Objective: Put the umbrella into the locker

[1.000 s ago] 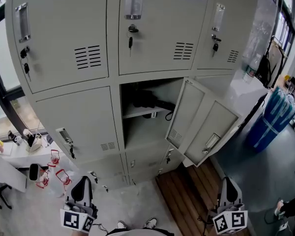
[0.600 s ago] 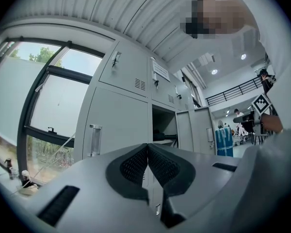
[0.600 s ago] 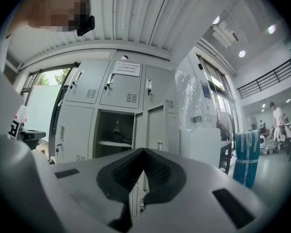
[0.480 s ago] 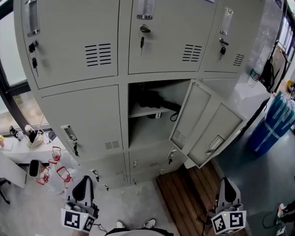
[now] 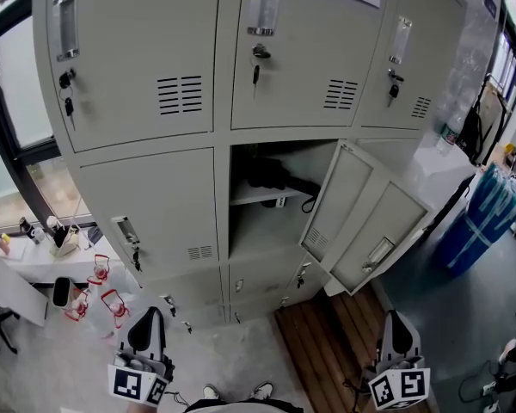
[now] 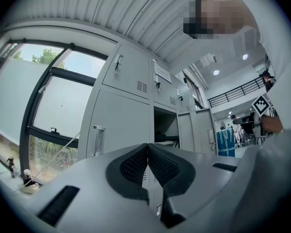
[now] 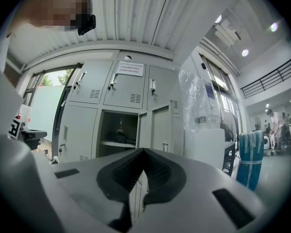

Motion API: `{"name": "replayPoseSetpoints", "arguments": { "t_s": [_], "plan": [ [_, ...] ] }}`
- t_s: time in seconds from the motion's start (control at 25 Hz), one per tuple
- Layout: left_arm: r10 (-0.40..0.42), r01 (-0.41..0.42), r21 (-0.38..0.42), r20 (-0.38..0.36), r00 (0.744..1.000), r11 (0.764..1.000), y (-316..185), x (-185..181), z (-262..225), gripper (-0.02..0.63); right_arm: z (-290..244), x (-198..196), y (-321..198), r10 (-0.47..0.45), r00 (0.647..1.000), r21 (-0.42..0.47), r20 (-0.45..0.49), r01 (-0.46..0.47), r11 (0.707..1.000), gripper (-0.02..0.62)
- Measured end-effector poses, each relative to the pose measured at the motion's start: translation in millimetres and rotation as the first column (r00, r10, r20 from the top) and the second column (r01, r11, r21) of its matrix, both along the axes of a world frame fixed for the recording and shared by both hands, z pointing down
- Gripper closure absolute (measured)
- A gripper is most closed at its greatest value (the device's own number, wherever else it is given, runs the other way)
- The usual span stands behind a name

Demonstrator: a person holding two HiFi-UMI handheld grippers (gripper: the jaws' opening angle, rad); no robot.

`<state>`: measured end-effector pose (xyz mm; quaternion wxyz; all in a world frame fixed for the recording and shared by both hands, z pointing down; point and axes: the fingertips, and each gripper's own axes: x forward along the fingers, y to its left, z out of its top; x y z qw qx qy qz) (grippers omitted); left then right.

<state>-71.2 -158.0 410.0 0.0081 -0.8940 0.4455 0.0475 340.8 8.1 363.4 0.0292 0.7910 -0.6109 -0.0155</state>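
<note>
Seemingly the left claw (image 6: 147, 154) and right claw (image 7: 143, 161) are hanging pinched shut and empty, umbrella (image 5: 271, 177) shelved ahead, door (image 5: 361, 222) likely needing closing.

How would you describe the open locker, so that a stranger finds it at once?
Start at the grey locker bank beside the window. In its middle column, below the top row, is the open locker. Its door stands out to the right, and it alone shows its inside: a shelf bearing a dark umbrella.
</note>
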Motion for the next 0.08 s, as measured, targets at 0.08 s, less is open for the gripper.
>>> {"name": "replayPoseSetpoints", "arguments": {
  "t_s": [0.08],
  "plan": [
    [-0.001,0.001,0.000,-0.001,1.000,1.000,1.4,-0.8,0.0,0.584,0.6,-1.8,0.2,-0.004,1.000,-0.003,-0.001,0.004,1.000,0.578]
  ]
}}
